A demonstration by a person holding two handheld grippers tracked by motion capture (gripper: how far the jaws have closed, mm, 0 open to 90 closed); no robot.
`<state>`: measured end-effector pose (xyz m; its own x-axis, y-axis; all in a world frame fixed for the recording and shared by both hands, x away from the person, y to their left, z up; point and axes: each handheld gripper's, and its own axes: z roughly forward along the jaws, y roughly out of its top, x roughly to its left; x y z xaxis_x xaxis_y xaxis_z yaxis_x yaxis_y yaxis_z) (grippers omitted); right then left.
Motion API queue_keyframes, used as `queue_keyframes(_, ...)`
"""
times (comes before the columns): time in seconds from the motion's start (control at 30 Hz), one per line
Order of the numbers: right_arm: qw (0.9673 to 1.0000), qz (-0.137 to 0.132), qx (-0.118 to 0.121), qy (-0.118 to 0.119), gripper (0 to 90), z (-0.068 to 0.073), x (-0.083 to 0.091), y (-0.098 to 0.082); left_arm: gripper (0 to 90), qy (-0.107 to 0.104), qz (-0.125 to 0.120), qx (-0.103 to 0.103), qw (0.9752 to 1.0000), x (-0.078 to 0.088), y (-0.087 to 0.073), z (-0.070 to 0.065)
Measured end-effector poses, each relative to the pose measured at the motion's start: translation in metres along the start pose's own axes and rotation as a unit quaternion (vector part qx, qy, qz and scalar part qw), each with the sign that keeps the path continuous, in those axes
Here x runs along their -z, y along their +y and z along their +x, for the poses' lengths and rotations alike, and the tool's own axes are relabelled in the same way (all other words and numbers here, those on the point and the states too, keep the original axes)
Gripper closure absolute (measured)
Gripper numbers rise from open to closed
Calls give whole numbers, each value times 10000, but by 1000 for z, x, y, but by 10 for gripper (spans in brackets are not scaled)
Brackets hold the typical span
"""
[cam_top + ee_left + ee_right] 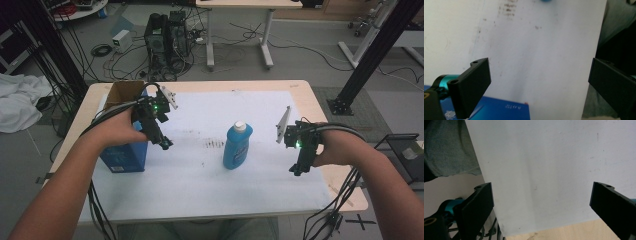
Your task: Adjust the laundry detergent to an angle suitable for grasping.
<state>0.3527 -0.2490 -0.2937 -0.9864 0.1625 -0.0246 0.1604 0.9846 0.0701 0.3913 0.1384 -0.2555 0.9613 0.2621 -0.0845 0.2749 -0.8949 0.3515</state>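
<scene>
the blue bottle (237,146) stands upright on the white sheet (200,185), between both grippers and apart from them. the left gripper (165,144) hangs just beside the blue box (122,157), jaws spread wide and empty. the right gripper (296,171) also has its jaws released, holding nothing.

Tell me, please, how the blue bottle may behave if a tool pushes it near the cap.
The blue bottle stands upright, tall on a narrow base, so a high push would probably tip it. Its smooth plastic sides look slippery. How full it is cannot be told, so its weight is uncertain.
</scene>
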Motion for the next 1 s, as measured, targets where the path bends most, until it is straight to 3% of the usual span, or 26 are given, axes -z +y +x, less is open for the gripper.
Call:
queue_keyframes(0.03,9999,28,-110,-5,41,1,0,1,41,-68,-93,-1,9999,1,0,1)
queue_keyframes(0.13,9999,55,88,8,41,-2,-1,2,42,-203,-338,-28,9992,2,-1,0)
queue_keyframes(0.17,10000,55,-19,14,41,0,-1,3,41,-271,-464,17,9986,1,0,0)
queue_keyframes(0.23,10000,42,15,21,41,-1,-1,4,42,-375,-669,74,9970,-1,0,-2)
queue_keyframes(0.33,10000,21,78,9,42,-3,-2,4,41,-559,-1090,286,9921,-5,-1,-5)
queue_keyframes(0.37,10000,17,71,7,41,-3,-1,4,41,-557,-1157,198,9915,-5,-2,-4)
queue_keyframes(0.4,10000,15,76,4,41,-3,-2,4,41,-556,-1305,309,9894,-7,-2,-6)
queue_keyframes(0.43,10000,42,28,6,41,-2,-1,4,42,-564,-1340,292,9889,-9,-2,-7)
queue_keyframes(0.6,10000,25,80,-9,41,-3,-2,4,41,-352,-1569,361,9863,-20,2,-16)
queue_keyframes(0.7,10000,13,18,4,41,-1,-2,4,41,-145,-1439,324,9890,-30,9,-22)
queue_keyframes(0.8,10000,-8,35,-23,41,-2,-2,4,41,-39,-1420,341,9893,-40,15,-28)
queue_keyframes(0.83,10000,7,-22,-34,41,-1,-2,4,41,38,-1517,413,9876,-44,18,-32)
queue_keyframes(1.0,9999,-23,-120,7,41,1,-2,3,41,163,-1657,445,9850,-54,25,-38)
